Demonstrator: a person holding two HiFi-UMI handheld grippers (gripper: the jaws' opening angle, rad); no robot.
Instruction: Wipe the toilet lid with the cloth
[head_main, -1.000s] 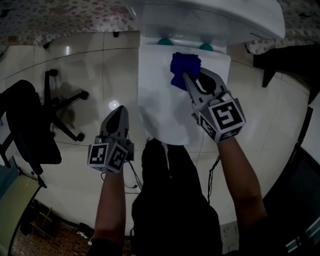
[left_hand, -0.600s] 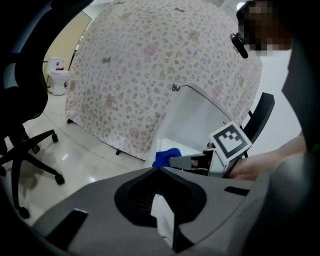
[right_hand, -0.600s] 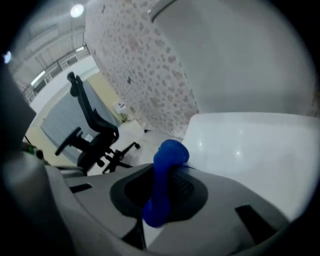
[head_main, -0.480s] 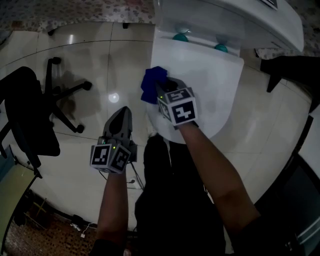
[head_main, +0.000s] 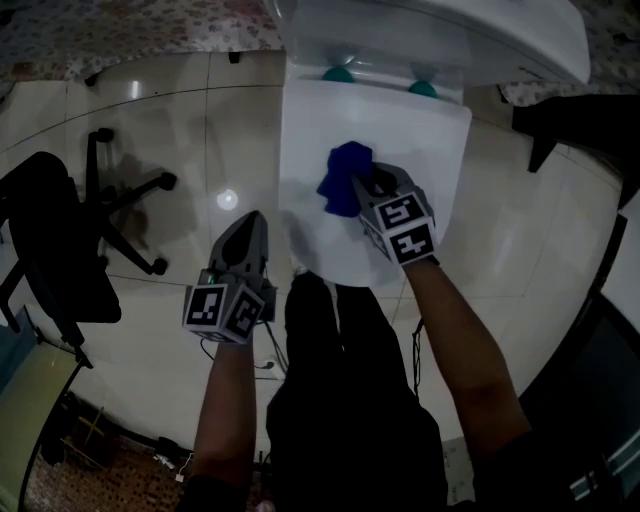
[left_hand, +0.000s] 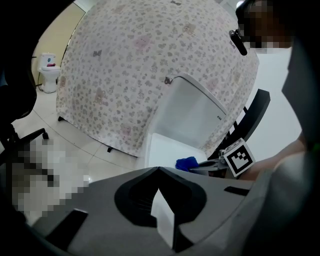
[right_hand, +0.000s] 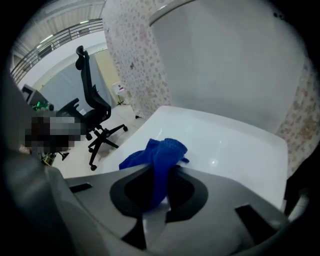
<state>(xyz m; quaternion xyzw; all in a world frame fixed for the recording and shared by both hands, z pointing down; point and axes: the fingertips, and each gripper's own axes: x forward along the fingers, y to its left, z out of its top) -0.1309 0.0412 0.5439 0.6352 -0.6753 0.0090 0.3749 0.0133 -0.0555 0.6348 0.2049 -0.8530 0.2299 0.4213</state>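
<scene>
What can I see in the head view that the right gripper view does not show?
Only the head view shows the left gripper, held over the floor, and two teal caps behind the toilet lid. Only the right gripper view shows a distant railing and the right gripper's jaws pinching the blue cloth. Both show the cloth, the lid and a black office chair.

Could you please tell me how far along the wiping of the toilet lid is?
The cloth is already picked up: the right gripper is shut on it. It sits on the middle of the closed toilet lid, so wiping is in hand. The lid shows no streaks, so I cannot tell which areas remain. The left gripper is shut and empty, beside the lid.
</scene>
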